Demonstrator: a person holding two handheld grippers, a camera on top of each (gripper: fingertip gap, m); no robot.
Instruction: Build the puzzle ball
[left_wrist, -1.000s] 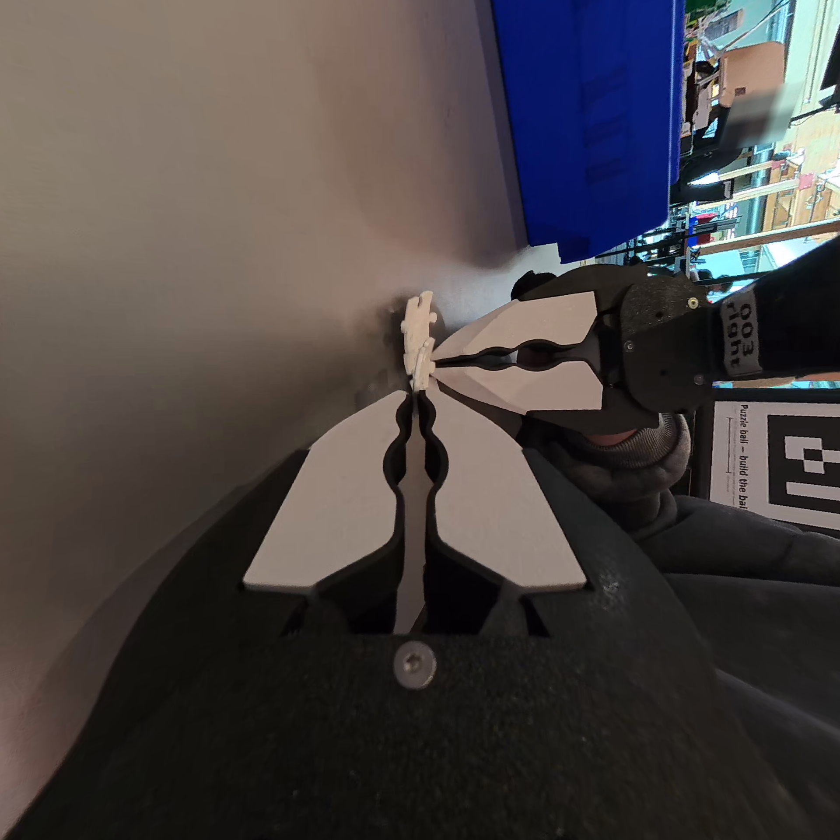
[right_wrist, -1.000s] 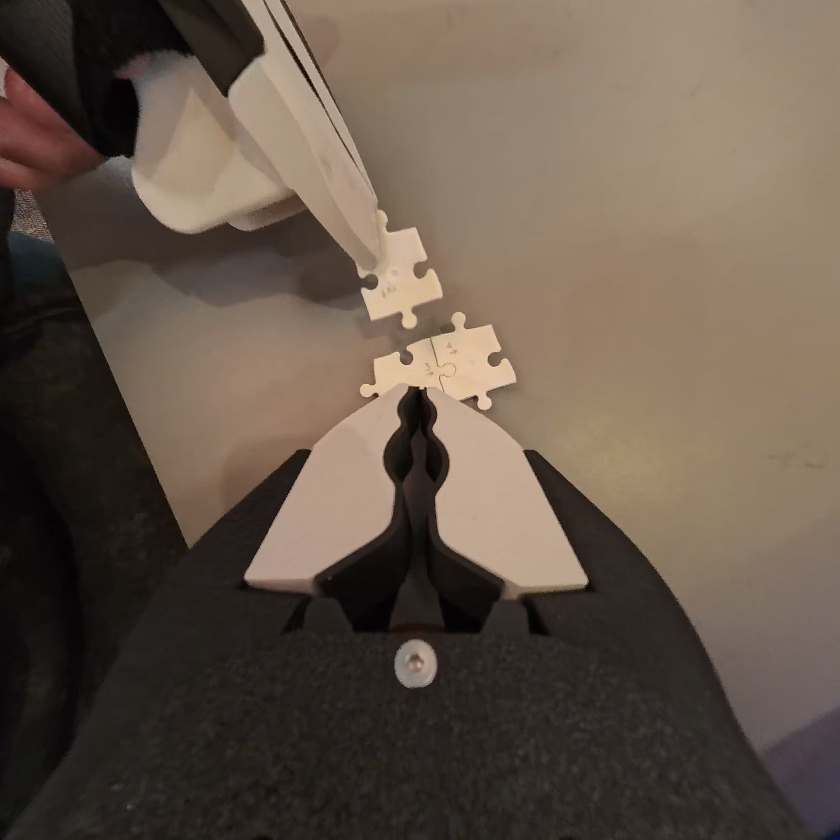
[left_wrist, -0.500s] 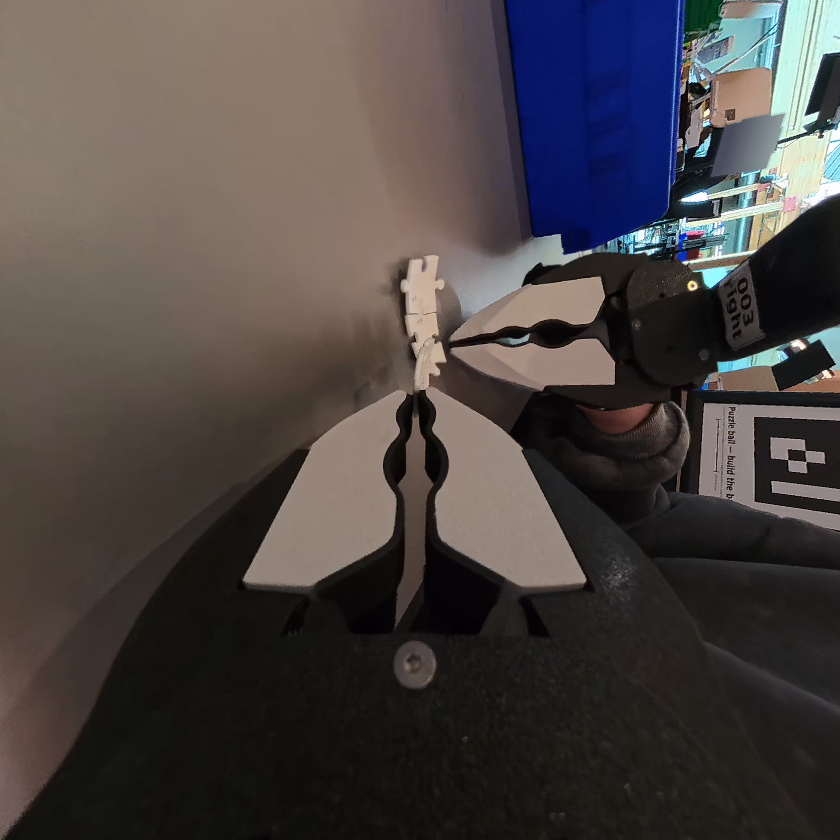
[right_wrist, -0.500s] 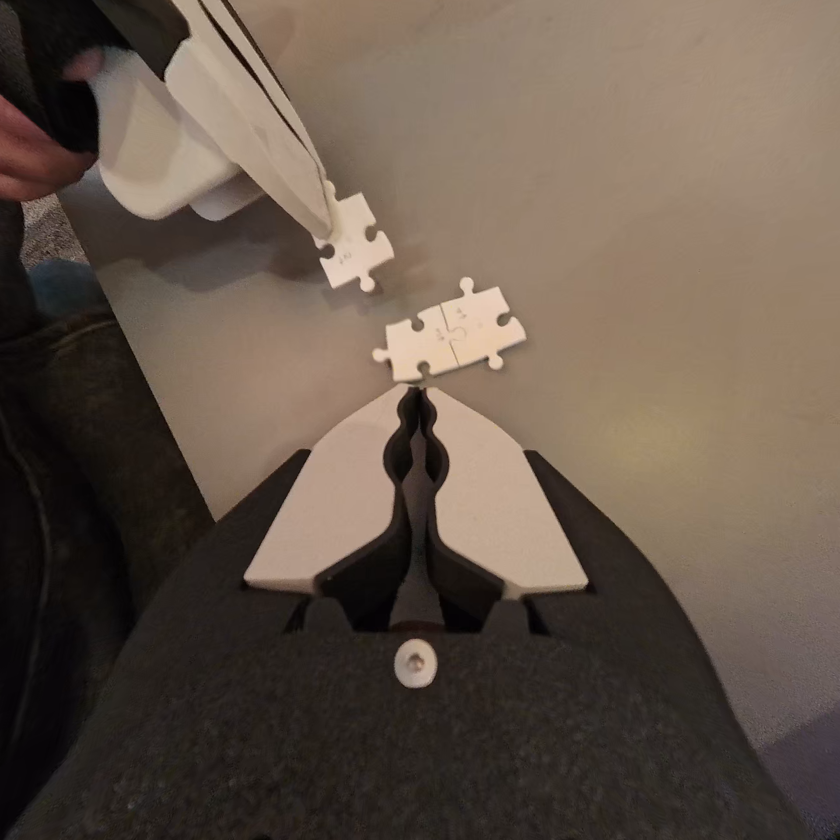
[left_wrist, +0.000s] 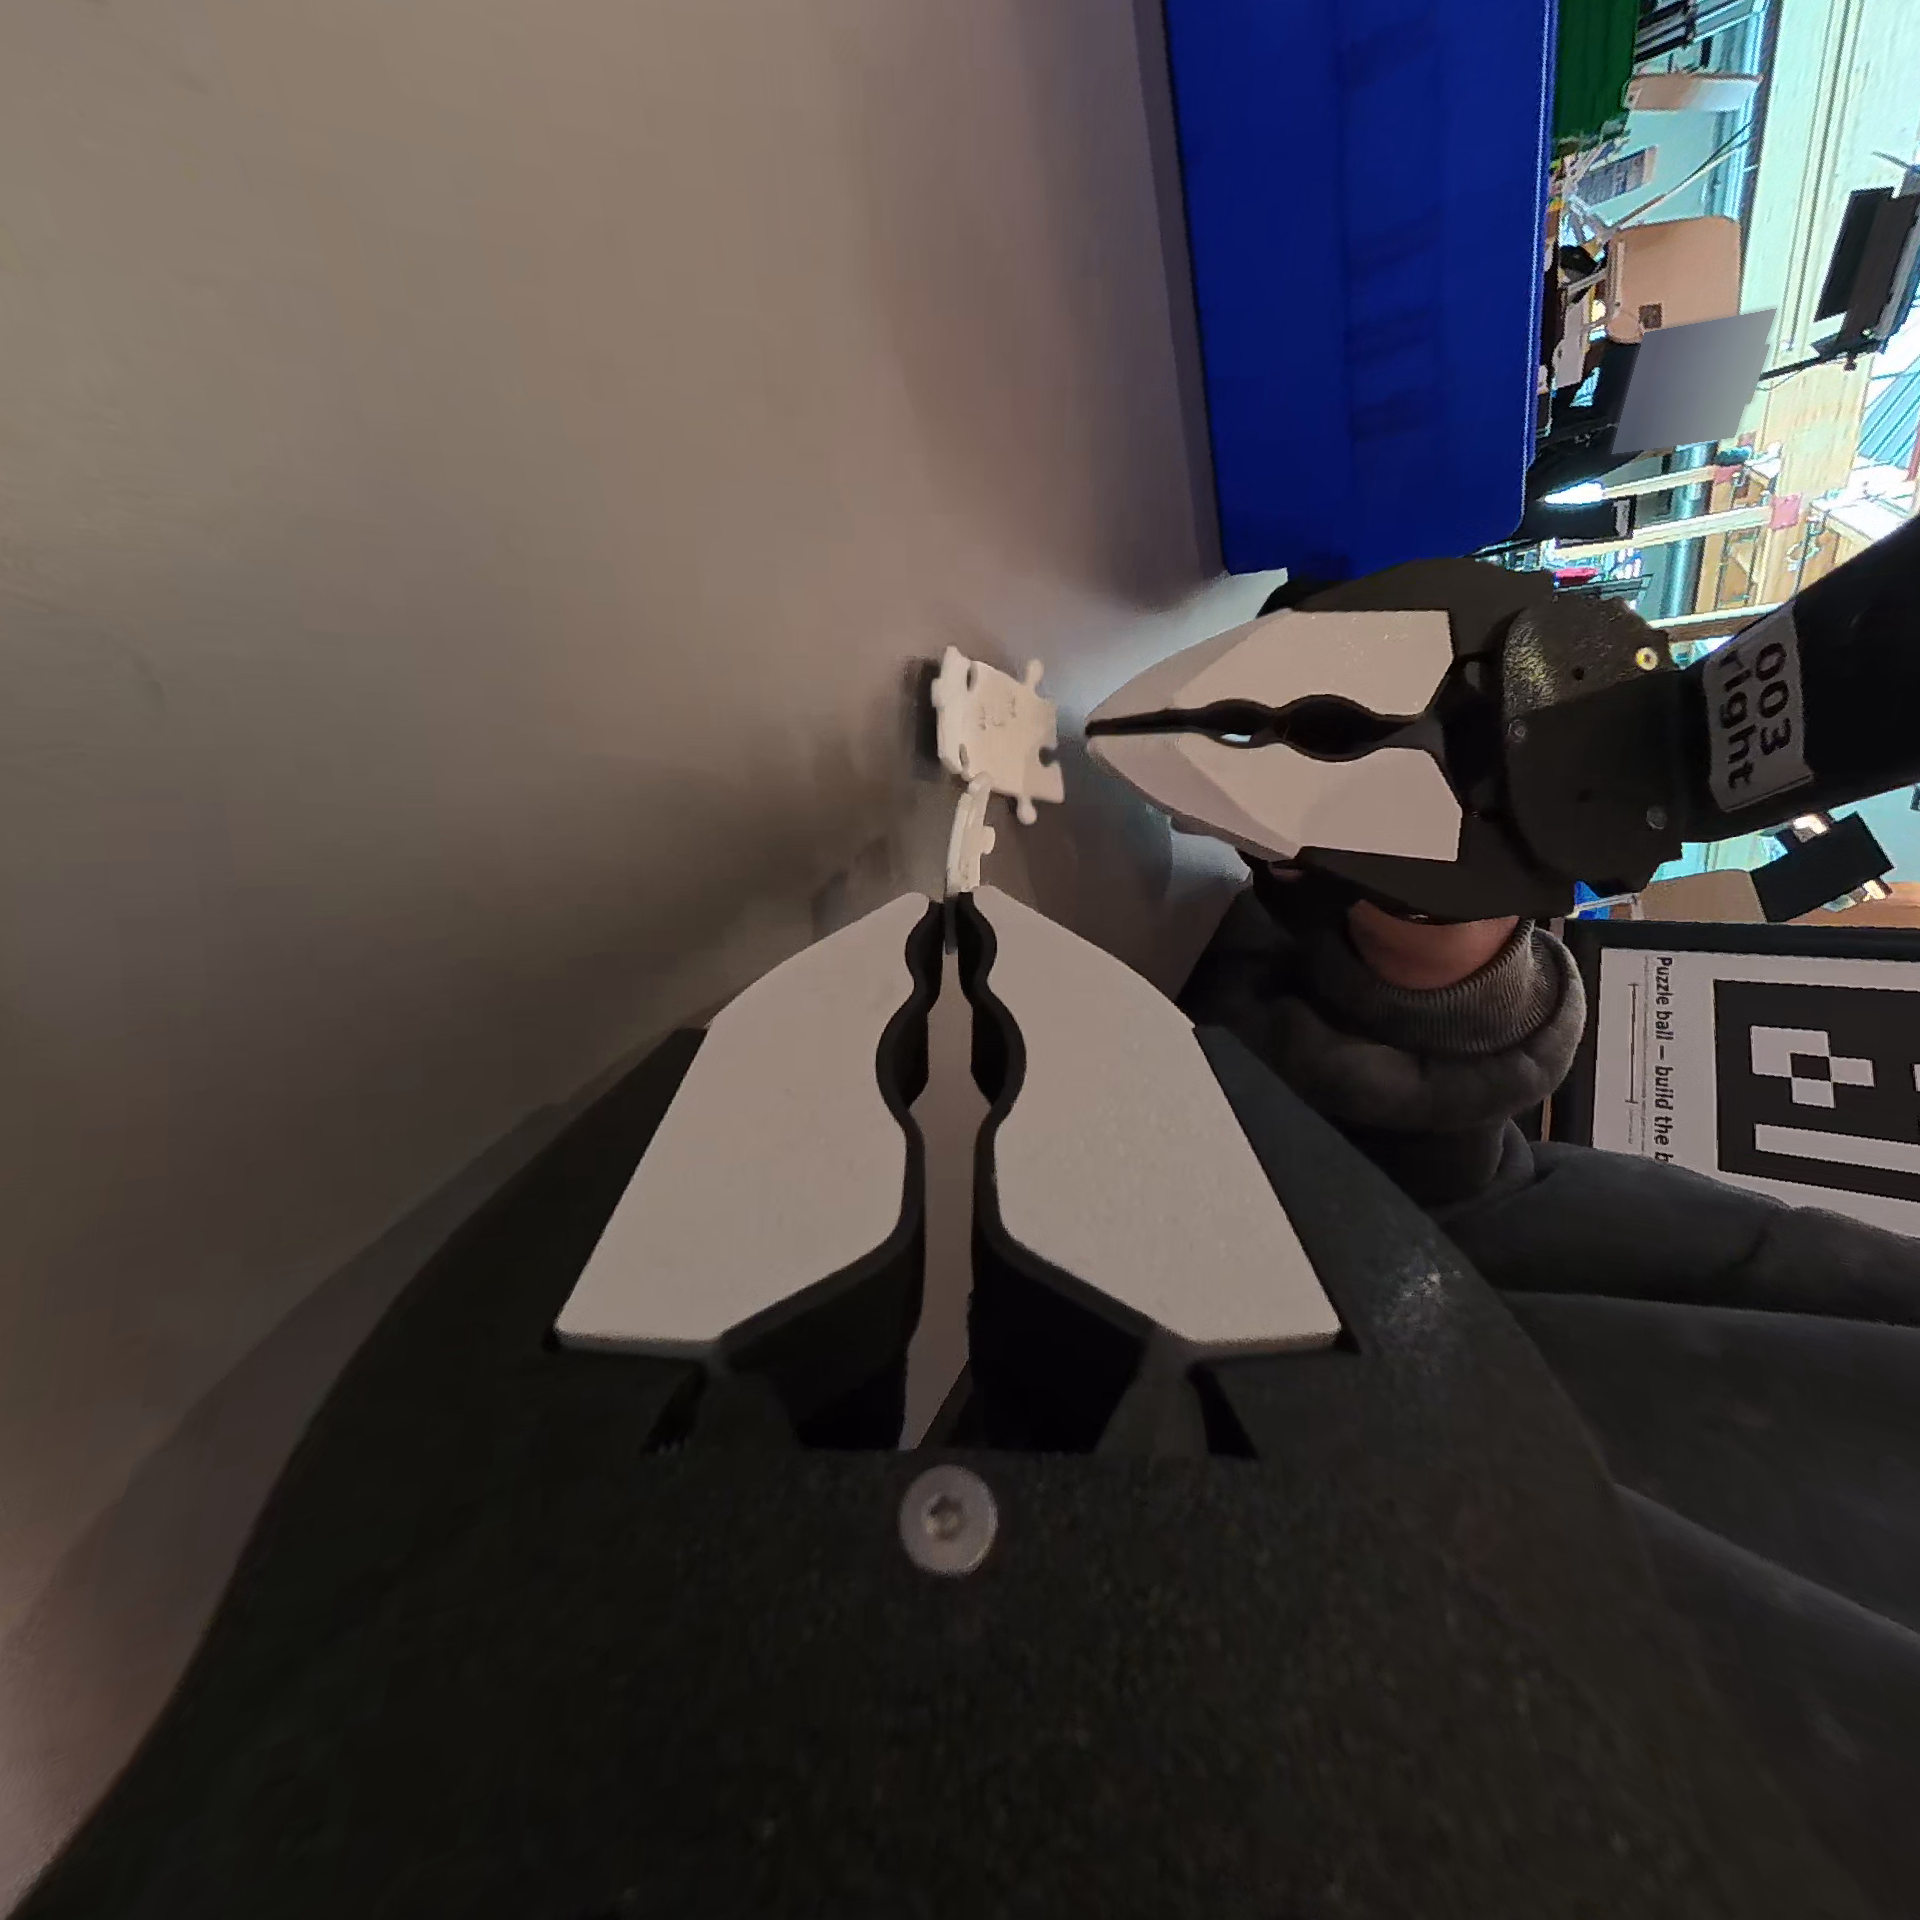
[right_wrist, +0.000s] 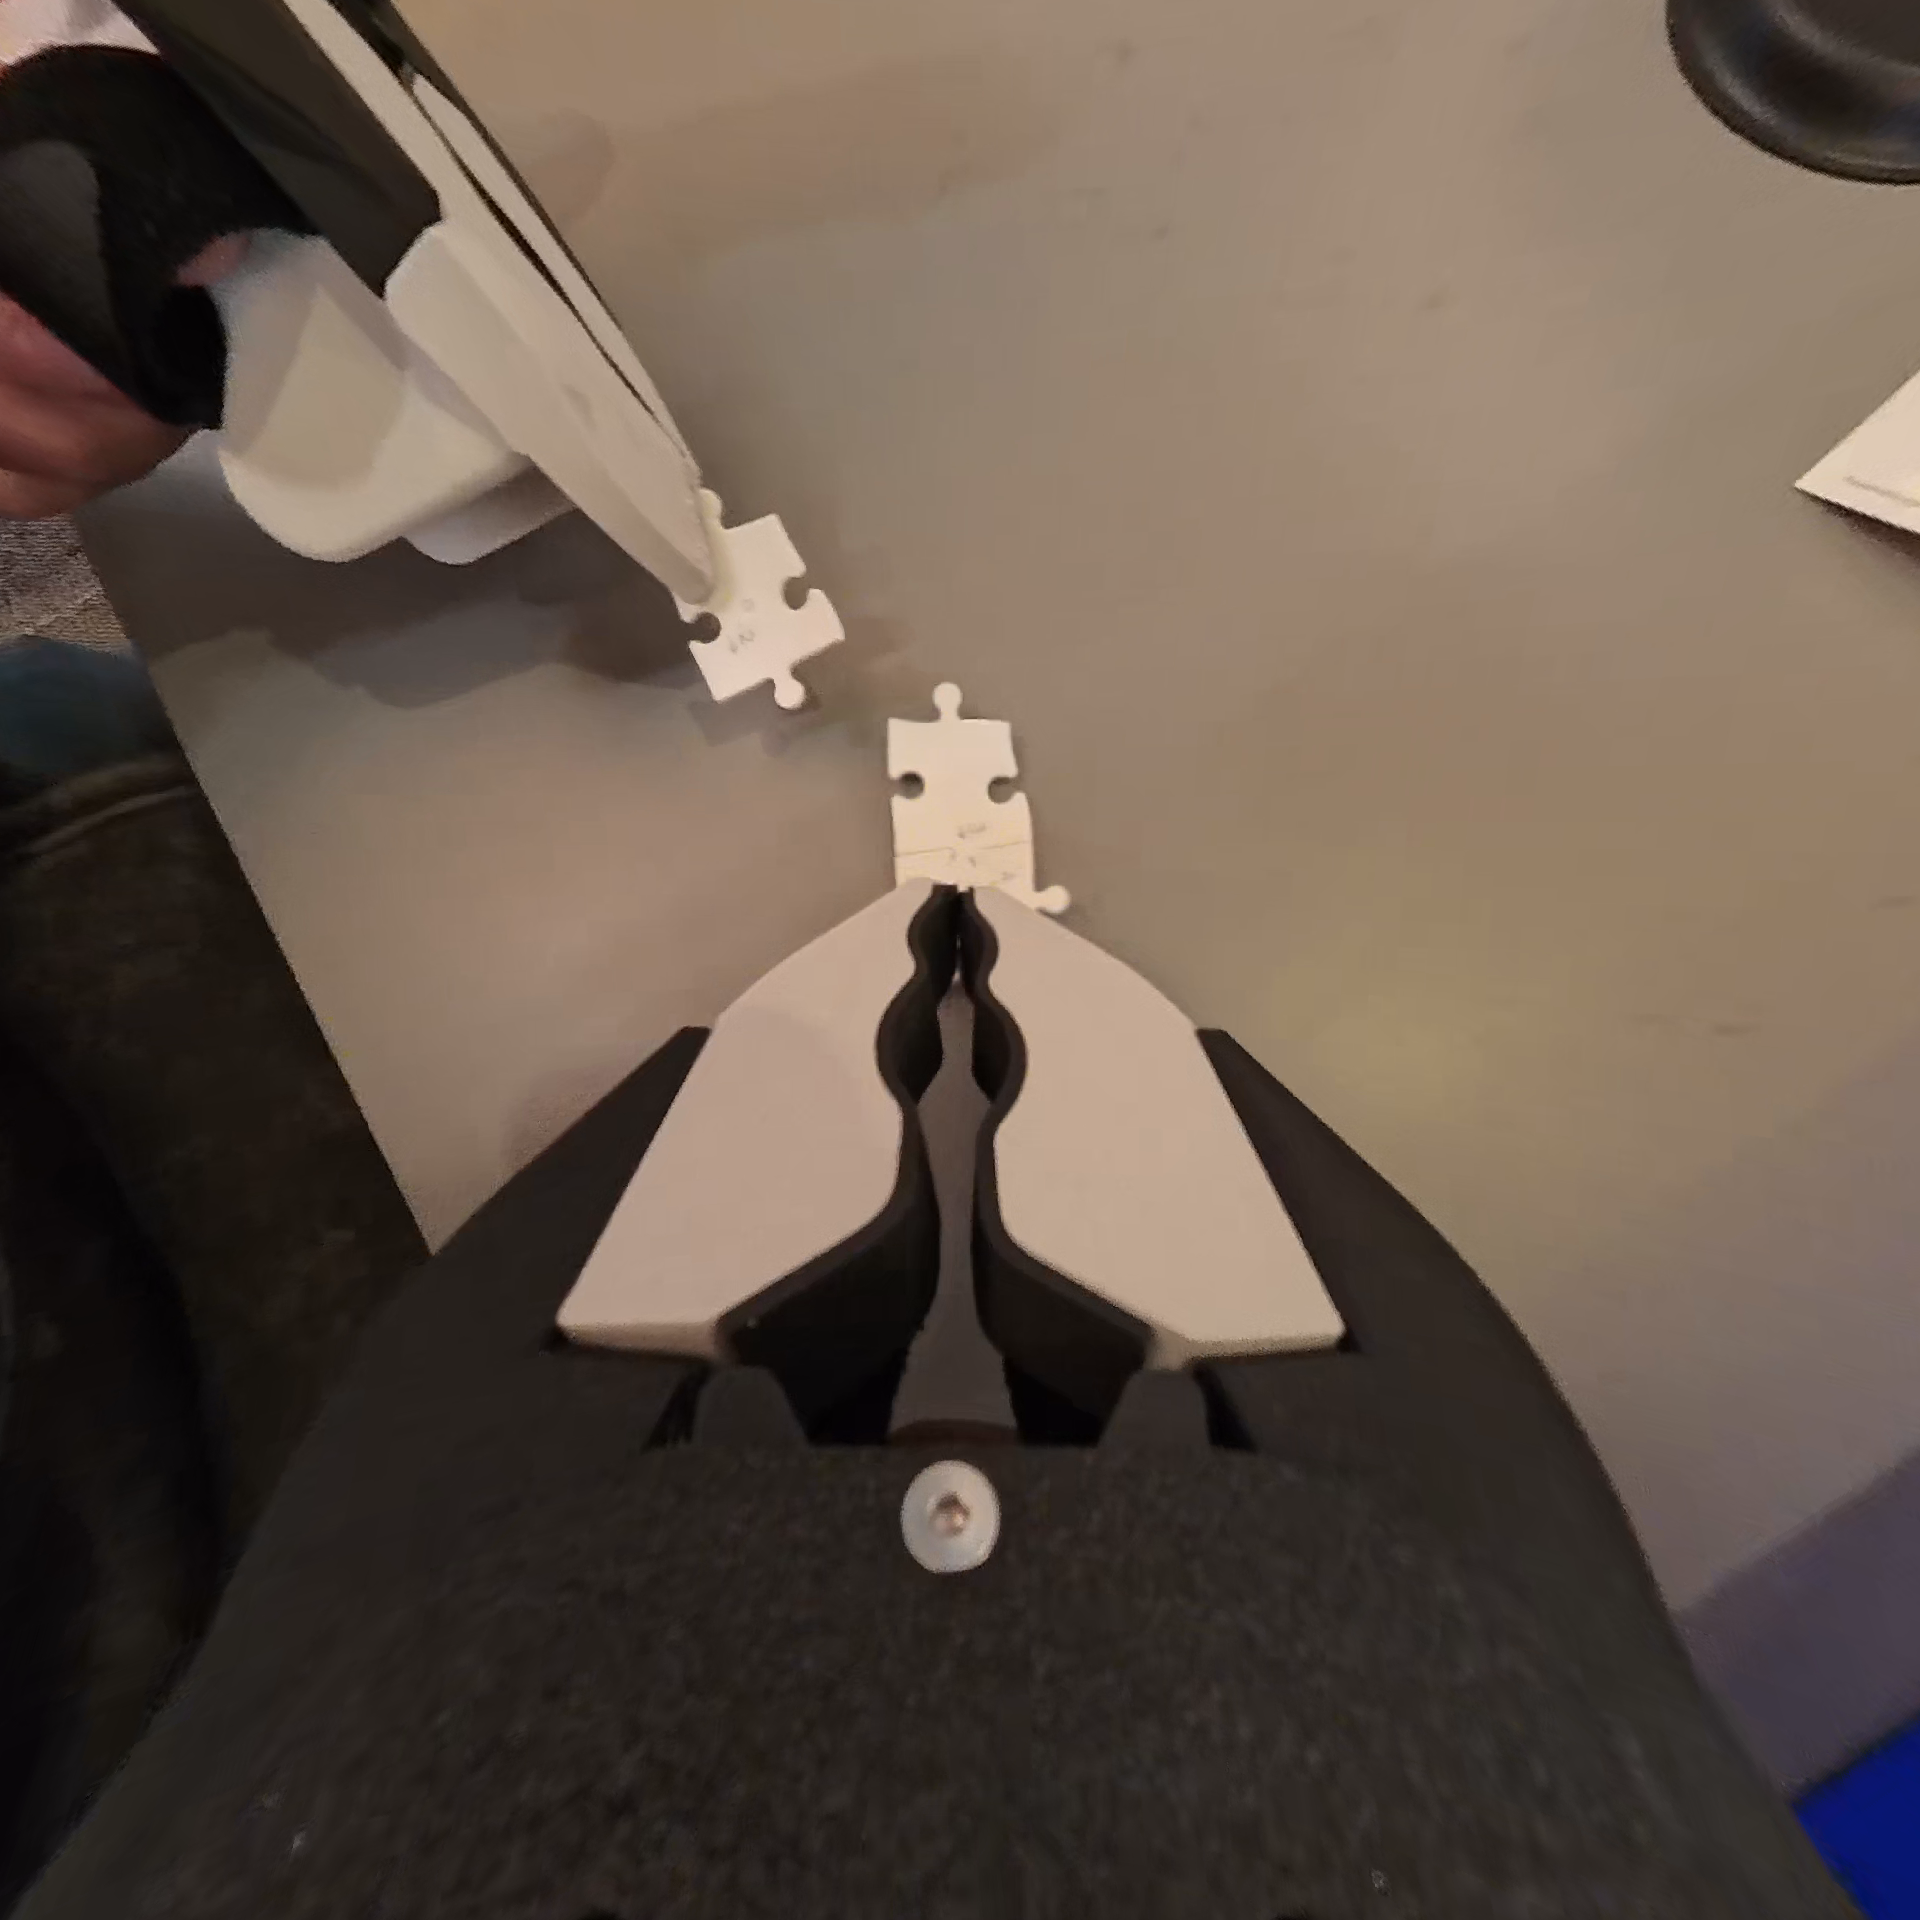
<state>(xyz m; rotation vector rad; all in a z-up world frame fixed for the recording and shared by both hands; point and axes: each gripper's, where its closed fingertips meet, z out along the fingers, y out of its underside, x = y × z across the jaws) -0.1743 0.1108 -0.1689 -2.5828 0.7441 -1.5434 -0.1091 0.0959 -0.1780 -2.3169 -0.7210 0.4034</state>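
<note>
Grey table (right_wrist: 1351, 520): left claw (left_wrist: 954, 914) pinches single piece (right_wrist: 764, 623); right claw (right_wrist: 956, 906) closed, touching joined pair (right_wrist: 961, 821).

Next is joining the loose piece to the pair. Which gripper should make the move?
Left, probably. The left gripper is already shut on the piece, which hangs beside the pair with a small gap. The right gripper is shut, tips at the pair's edge, so it could brace.

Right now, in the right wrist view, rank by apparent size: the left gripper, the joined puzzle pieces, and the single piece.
1. left gripper, clearly largest.
2-3. joined puzzle pieces and single piece look alike; the right gripper partly hides the pair.
</note>
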